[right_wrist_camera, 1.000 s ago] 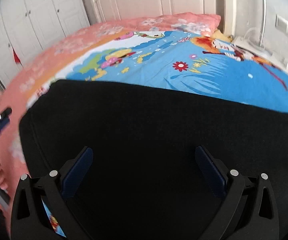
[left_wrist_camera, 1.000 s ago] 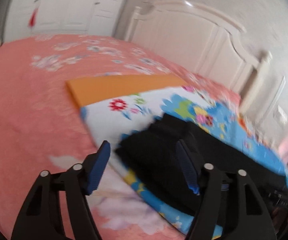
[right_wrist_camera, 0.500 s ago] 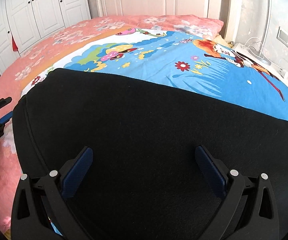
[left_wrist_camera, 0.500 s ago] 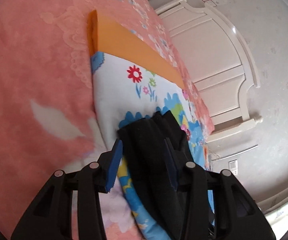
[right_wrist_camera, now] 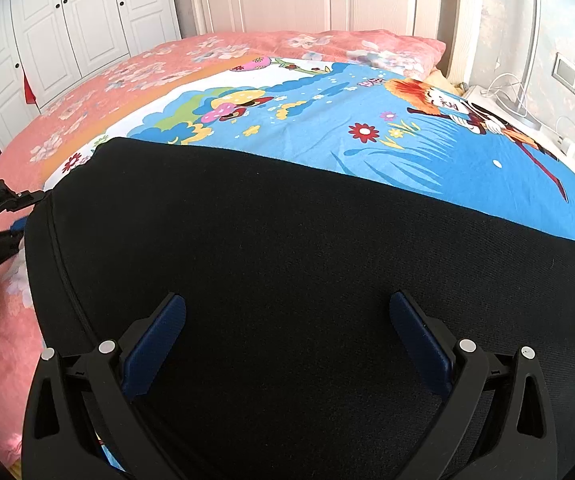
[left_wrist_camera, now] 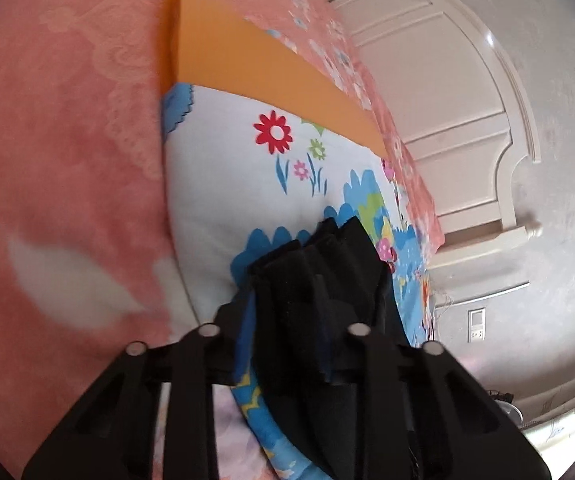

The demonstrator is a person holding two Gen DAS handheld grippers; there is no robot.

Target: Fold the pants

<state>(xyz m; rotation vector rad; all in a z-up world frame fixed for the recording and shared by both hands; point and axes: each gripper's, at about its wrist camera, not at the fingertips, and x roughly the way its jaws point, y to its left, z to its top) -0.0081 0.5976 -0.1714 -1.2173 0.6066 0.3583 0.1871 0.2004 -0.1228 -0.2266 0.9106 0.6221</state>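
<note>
The left gripper (left_wrist_camera: 287, 320) has been rolled over and brought down to the corner of the pants (left_wrist_camera: 327, 280), so that the quilt (left_wrist_camera: 227, 168) and headboard (left_wrist_camera: 447, 120) are now seen tilted. Its jaws, wide apart a second ago, are being closed, and a bunched fold of the black cloth is now pinched between them. In the right wrist view the left gripper (right_wrist_camera: 11, 224) has been moved in against the pants' (right_wrist_camera: 287, 260) left edge

Black pants (right_wrist_camera: 307, 264) flat on bed, corner bunched.
</note>
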